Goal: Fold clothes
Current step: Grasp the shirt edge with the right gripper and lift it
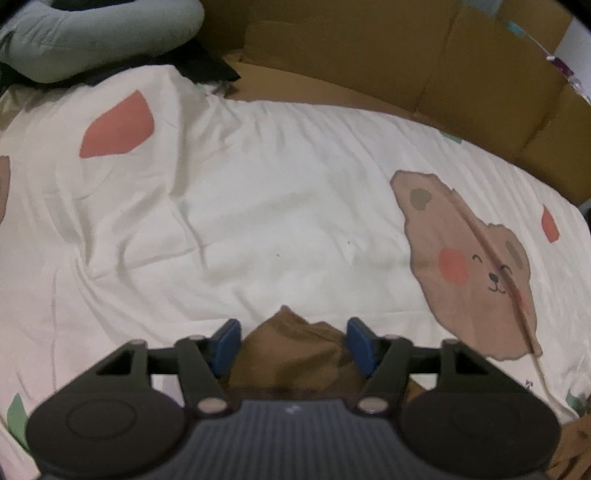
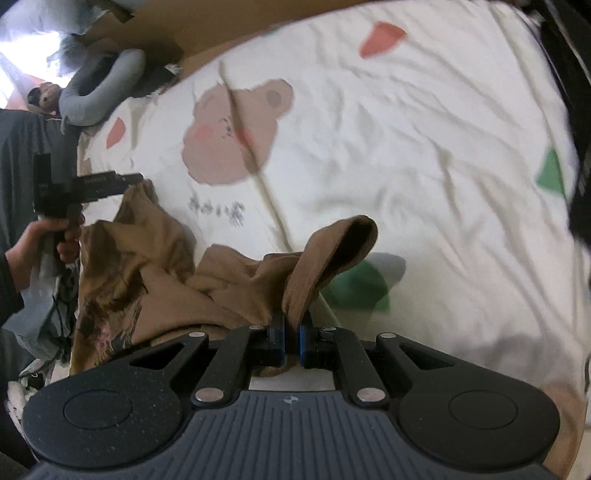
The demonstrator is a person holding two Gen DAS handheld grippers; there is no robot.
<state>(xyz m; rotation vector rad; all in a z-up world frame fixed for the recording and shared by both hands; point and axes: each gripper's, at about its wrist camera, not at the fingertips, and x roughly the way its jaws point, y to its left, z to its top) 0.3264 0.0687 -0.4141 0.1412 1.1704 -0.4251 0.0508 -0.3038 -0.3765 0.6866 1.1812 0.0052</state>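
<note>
A brown garment (image 2: pixel 166 280) with a printed front lies crumpled on the white bear-print sheet (image 2: pixel 424 155). My right gripper (image 2: pixel 291 334) is shut on one of its sleeves, which rises from the pads and flops over to the right. In the left wrist view my left gripper (image 1: pixel 293 332) is open, its blue pads (image 1: pixel 227 343) wide apart. A bunched edge of the brown garment (image 1: pixel 295 350) lies between them, unclamped. The right wrist view also shows the left gripper (image 2: pixel 92 186) from the side at the garment's far end, held by a hand (image 2: pixel 37 240).
Cardboard boxes (image 1: pixel 369 55) line the far side of the bed. A grey-green curved pillow (image 1: pixel 92 33) lies at the back left, next to dark fabric (image 1: pixel 207 66). A dark object (image 2: pixel 576 110) borders the sheet at the right of the right wrist view.
</note>
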